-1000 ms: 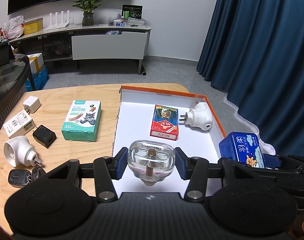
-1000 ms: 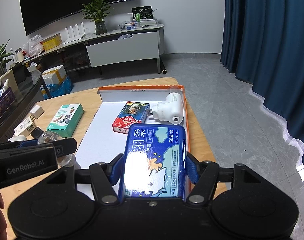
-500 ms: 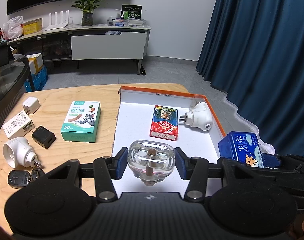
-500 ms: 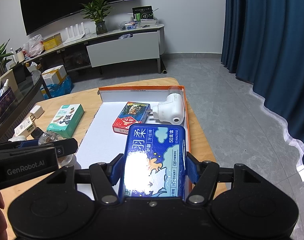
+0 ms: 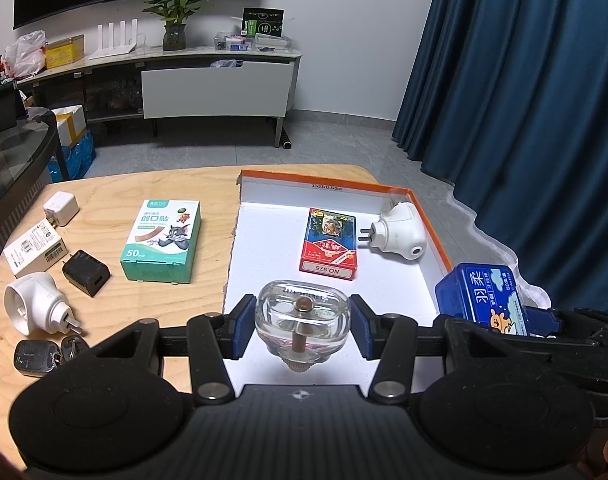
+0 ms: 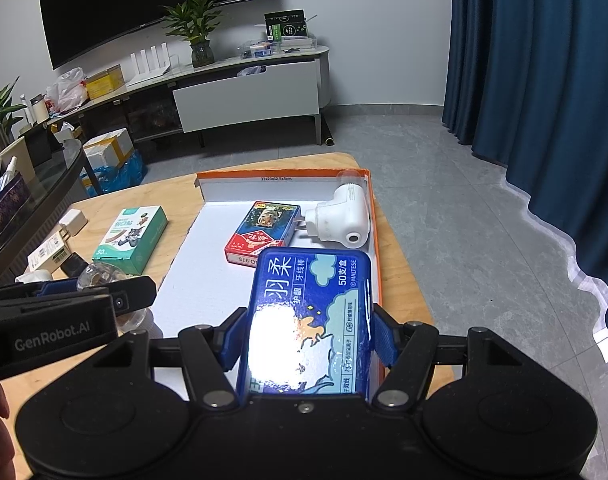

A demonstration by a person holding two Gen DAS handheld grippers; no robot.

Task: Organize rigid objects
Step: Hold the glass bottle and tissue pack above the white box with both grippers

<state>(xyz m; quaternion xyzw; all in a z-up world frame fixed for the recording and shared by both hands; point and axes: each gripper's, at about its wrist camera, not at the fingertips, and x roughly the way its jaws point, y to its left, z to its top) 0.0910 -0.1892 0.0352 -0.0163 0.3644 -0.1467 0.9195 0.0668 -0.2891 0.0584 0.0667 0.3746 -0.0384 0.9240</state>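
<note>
Left wrist view: nothing has changed over the last second. The left gripper [image 5: 303,326] fingers pinch a clear glass refill bottle [image 5: 303,320], held over the near end of the white tray [image 5: 264,280], apparently clear of its floor; placement not yet made. Open floor lies centre frame, before the red card pack [image 5: 330,245] and white plug-in heater [image 5: 400,233].

Right wrist view: equally static. The right gripper [image 6: 309,338] fingers clamp the blue floss-pick box [image 6: 310,320] by the tray's orange right rim [image 6: 378,248].

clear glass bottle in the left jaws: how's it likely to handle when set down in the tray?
The clear glass bottle looks smooth and rounded where the blue pads press it, so it may slip. Being glass, it is probably fragile and heavy for its size. Its narrow cap end suggests it could tip or roll on the tray floor.
</note>
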